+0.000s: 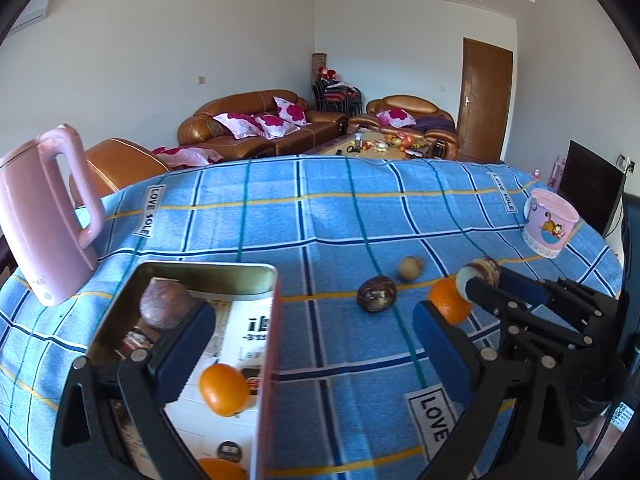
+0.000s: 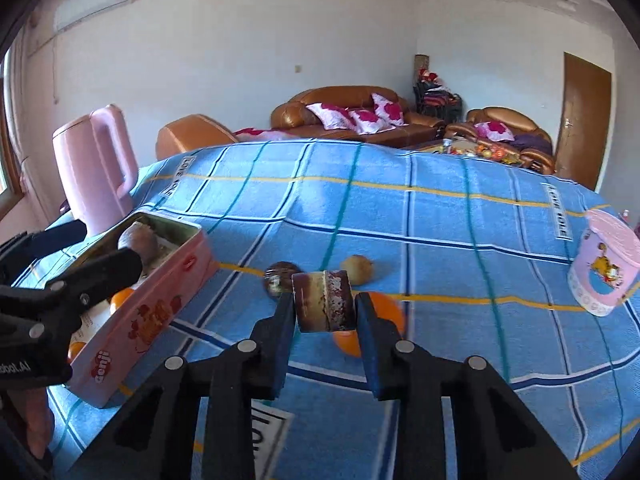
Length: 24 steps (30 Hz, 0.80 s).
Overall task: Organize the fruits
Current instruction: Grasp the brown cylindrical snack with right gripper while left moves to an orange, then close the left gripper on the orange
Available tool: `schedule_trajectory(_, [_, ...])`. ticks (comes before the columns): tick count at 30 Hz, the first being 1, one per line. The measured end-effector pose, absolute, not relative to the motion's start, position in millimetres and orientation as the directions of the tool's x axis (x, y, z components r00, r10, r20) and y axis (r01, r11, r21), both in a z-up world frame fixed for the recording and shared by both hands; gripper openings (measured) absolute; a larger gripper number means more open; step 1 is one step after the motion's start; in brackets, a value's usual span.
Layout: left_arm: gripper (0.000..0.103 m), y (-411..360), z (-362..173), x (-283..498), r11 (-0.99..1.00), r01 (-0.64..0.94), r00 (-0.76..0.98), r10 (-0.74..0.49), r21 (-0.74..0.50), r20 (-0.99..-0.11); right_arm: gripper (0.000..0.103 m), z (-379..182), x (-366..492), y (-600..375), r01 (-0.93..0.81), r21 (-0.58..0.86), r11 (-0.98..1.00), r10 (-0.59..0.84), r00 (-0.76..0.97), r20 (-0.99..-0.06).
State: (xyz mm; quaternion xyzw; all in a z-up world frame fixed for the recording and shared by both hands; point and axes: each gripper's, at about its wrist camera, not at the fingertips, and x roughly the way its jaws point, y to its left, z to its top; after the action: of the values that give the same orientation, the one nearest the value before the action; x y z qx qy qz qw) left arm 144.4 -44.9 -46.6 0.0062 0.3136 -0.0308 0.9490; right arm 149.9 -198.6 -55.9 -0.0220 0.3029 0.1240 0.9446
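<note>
Step in hand, by my read: R gripper [image 2: 325,312] is carrying a fruit toward the pink tin [image 2: 132,320], which is sitting to its left on the blue plaid cloth [image 2: 400,216]. Jaws are narrowed and clamping a dark mottled fruit [image 2: 323,302] w/ a pale band, held off the cloth above an orange [image 2: 386,312] lying just behind/below it.

L gripper [image 1: 308,344] is hovering w/ jaws spread wide, holding nothing; its left finger is over the open tin [image 1: 208,270], the right finger is out over the cloth. Can't tell if it's touching the tin rim.

Already in the tin: a brown fruit [image 1: 166,304] at the far end, two oranges [image 1: 223,389] nearer. Loose on the cloth, near each other: a dark round fruit [image 1: 376,294], a small tan fruit [image 1: 410,268], plus the orange.

Next move prob calls for swinging R left over the tin wall, lowering into a free spot between the brown fruit and oranges, then opening. L gripper is crowding the tin, so collision risk.
</note>
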Motion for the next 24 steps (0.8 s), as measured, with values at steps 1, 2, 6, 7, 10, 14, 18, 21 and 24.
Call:
schedule_trajectory(1, [0.1,-53.4,-49.0,148.4,0.997,0.078,0.791,-0.07,-0.013,-0.608,0.032,-55.8,152.8,-207.1,-0.219,0.028,0.975,0.194,0.789,-0.582])
schedule_trajectory(2, [0.1,-61.4,-51.3,151.9,0.995,0.098,0.78,-0.092,-0.024,-0.619,0.032,-56.3,154.4,-214.4,-0.192,0.017,0.981,0.165,0.795,-0.584])
schedule_trajectory(6, [0.093,-92.2,-60.4,162.4,0.987,0.157,0.752,-0.14,-0.031,-0.645,0.032,-59.2,161.9,-239.9,-0.121,0.032,0.992,0.116,0.79,-0.602])
schedule_trajectory(7, [0.089,-99.7,-62.7,165.6,0.984,0.175,0.741,-0.155,-0.034,-0.653,0.032,-59.2,162.1,-244.0,-0.108,0.029,0.994,0.104,0.792,-0.602])
schedule_trajectory(10, [0.078,-118.3,-70.9,177.3,0.976,0.213,0.708,-0.184,-0.043,-0.681,0.032,-61.6,165.7,-254.9,-0.087,0.037,0.995,0.092,0.78,-0.619])
schedule_trajectory(14, [0.067,-130.2,-79.9,193.0,0.969,0.236,0.669,-0.22,-0.077,-0.71,0.032,-64.0,170.0,-267.9,-0.061,0.083,0.995,0.099,0.765,-0.636])
schedule_trajectory(18, [0.067,-134.1,-83.8,198.1,0.964,0.25,0.66,-0.242,-0.095,-0.711,0.032,-65.2,170.1,-274.6,-0.041,0.111,0.993,0.103,0.761,-0.64])
schedule_trajectory(21, [0.067,-137.1,-89.0,203.7,0.959,0.26,0.641,-0.256,-0.109,-0.724,0.032,-67.6,172.7,-277.7,-0.024,0.129,0.991,0.103,0.754,-0.649])
schedule_trajectory(24, [0.063,-138.2,-93.2,208.3,0.95,0.282,0.619,-0.29,-0.138,-0.73,0.032,-68.6,173.0,-280.0,-0.017,0.136,0.991,0.102,0.753,-0.65])
